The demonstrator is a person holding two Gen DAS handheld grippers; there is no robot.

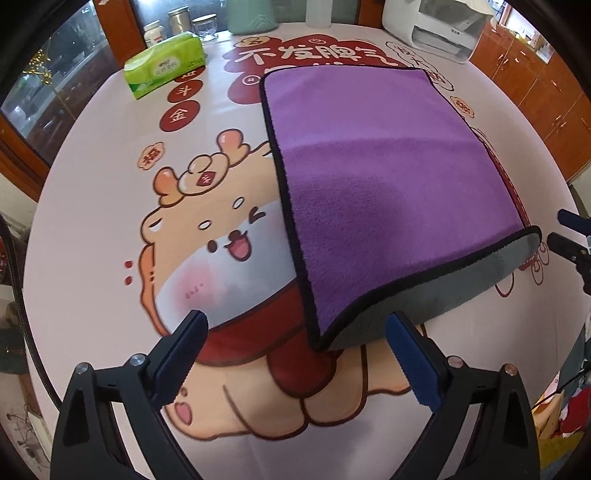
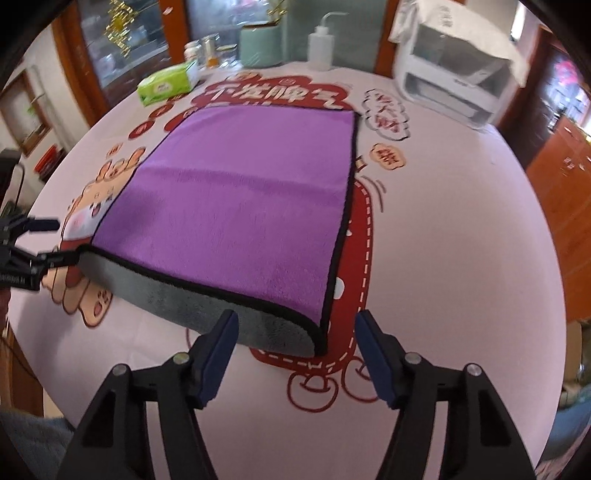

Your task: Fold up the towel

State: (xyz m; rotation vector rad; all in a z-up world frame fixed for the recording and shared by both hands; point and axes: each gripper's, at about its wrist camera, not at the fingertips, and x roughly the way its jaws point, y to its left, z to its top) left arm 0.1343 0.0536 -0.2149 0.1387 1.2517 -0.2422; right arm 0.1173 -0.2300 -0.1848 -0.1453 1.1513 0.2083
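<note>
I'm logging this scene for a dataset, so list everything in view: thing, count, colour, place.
towel: 1, purple top, grey underside, black edging; flat mid-table, near edge curled up
tablecloth: 1, white with red and tan cartoon print; covers the round table
tissue pack: 1, green; far left of table
squeeze bottle: 1, translucent white; far edge of table
printer: 1, white; far right of table
jars: several, glass and white; far edge, behind the tissue pack
mint container: 1, pale green; far edge
cabinets: brown wood; around the room
left gripper: black, blue fingers; open at the towel's near left corner
right gripper: black, blue fingers; open at the towel's near right corner
</note>
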